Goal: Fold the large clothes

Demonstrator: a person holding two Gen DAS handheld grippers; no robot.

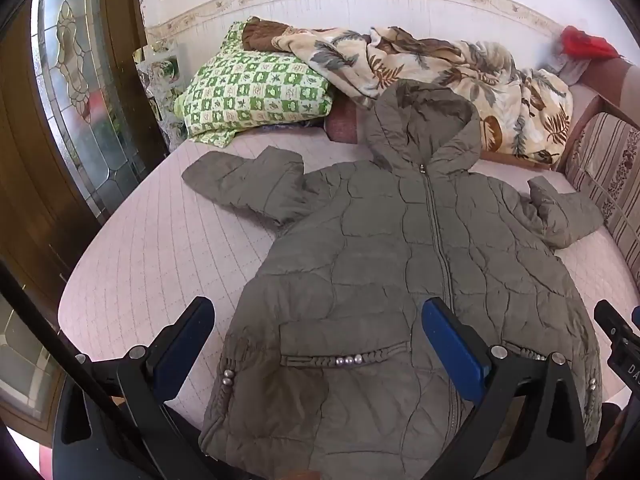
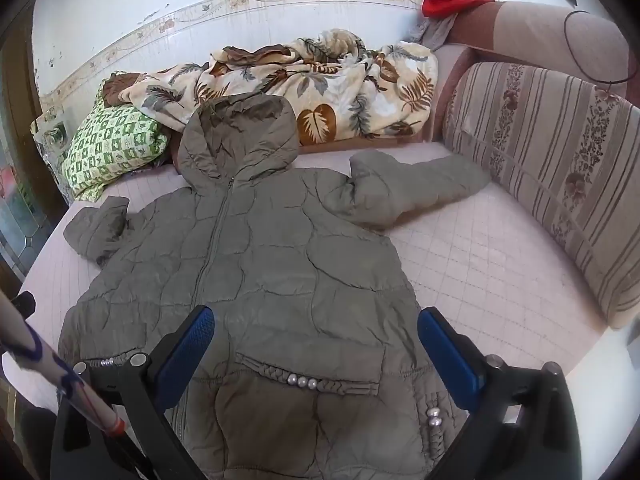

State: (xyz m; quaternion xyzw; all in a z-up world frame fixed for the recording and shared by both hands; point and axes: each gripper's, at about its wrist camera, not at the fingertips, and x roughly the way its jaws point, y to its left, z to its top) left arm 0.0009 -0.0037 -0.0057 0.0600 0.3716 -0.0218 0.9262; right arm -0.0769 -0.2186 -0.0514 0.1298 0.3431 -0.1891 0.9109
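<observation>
**One jacket laid out, both grippers poised**

On the left, the left gripper (image 1: pixel 316 344) hovers over the hem, fingers apart and empty. One jacket (image 1: pixel 400 248) lies flat, zipped, front up on the bed (image 1: pixel 152 248), two sleeves spread, probably ready for folding. On the right, the right gripper (image 2: pixel 316 344) is likewise spread and empty.

Matt quilted cloth jacket (image 1: pixel 400 248) with glossy pearly beads (image 1: pixel 350 359) on stitched mattress (image 1: pixel 160 248).
</observation>
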